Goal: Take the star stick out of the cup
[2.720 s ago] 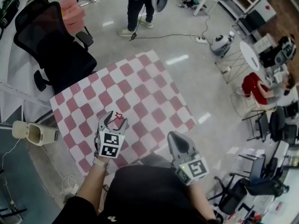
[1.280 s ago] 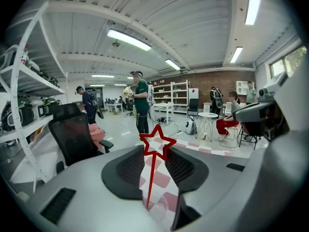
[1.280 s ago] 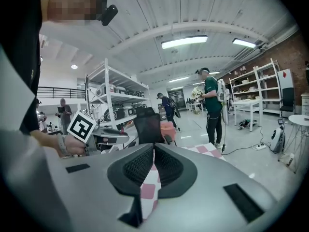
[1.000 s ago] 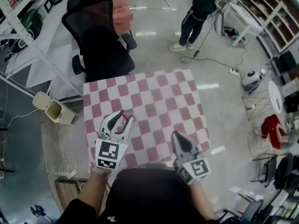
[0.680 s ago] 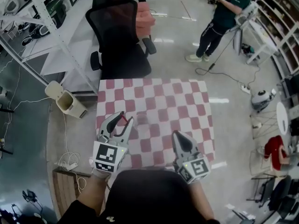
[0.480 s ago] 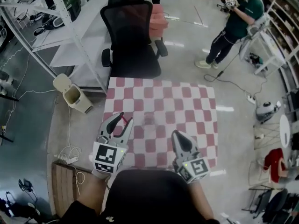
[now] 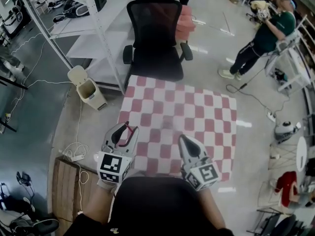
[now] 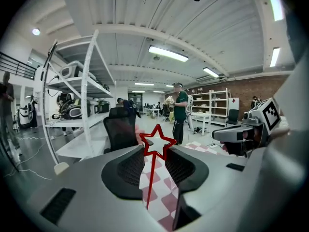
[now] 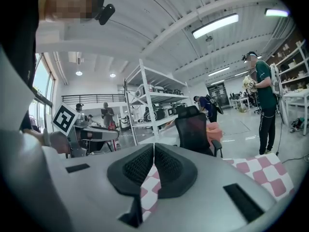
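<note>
My left gripper (image 7: 124, 131) is held up in front of me, shut on the red star stick (image 7: 130, 132). In the left gripper view the hollow red star sits between the two black pads and its thin stick (image 8: 152, 178) runs down between the jaws (image 8: 155, 151). My right gripper (image 7: 186, 140) hangs beside it at the right. Its pads (image 9: 153, 146) are pressed together with nothing between them. No cup shows in any view.
Below lies a table with a red-and-white checked cloth (image 7: 197, 107). A black office chair (image 7: 157, 28) stands at its far edge, a beige bin (image 7: 87, 90) and a white shelf rack (image 7: 93, 18) to the left. A person in green (image 7: 263, 36) stands far right.
The view has swung round, so the table, chair and bin have shifted across the picture. Both grippers keep their pose and the left still holds the star stick.
</note>
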Demonstrator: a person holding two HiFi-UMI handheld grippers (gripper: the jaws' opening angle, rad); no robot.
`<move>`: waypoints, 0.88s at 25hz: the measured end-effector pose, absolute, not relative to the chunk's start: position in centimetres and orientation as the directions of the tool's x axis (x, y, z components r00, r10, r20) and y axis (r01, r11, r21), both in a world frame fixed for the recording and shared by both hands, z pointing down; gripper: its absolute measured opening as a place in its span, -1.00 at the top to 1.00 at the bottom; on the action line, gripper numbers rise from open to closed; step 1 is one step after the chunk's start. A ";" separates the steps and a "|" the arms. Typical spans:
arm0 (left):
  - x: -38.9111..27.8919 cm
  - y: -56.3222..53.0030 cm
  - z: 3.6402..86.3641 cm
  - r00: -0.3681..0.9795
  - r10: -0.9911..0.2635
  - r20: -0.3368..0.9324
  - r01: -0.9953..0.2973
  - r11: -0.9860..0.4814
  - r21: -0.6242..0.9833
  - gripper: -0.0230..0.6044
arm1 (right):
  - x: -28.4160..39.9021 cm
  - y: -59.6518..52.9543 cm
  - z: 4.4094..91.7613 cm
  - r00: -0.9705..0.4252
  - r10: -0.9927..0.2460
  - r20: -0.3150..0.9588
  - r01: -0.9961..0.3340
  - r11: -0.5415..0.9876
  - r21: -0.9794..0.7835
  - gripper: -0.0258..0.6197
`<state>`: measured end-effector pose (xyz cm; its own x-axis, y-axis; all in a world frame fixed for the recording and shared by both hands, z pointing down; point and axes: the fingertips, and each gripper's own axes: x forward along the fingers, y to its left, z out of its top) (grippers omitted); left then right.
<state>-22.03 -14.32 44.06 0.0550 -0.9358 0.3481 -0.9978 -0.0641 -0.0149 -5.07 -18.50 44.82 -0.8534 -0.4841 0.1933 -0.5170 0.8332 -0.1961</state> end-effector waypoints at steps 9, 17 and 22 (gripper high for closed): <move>-22.7 -12.9 44.7 0.042 -0.931 0.363 -0.999 -0.045 0.000 0.39 | -6.2 -17.6 44.6 -0.867 -0.457 0.198 -0.492 0.849 -0.191 0.86; -21.8 -12.9 45.3 0.066 -0.927 0.370 -0.998 -0.069 0.006 0.39 | -5.8 -16.9 44.6 -0.862 -0.466 0.199 -0.494 0.860 -0.130 0.86; -21.4 -13.4 45.3 0.080 -0.927 0.366 -0.996 -0.084 0.006 0.39 | -5.2 -17.3 44.7 -0.850 -0.483 0.209 -0.516 0.844 -0.149 0.86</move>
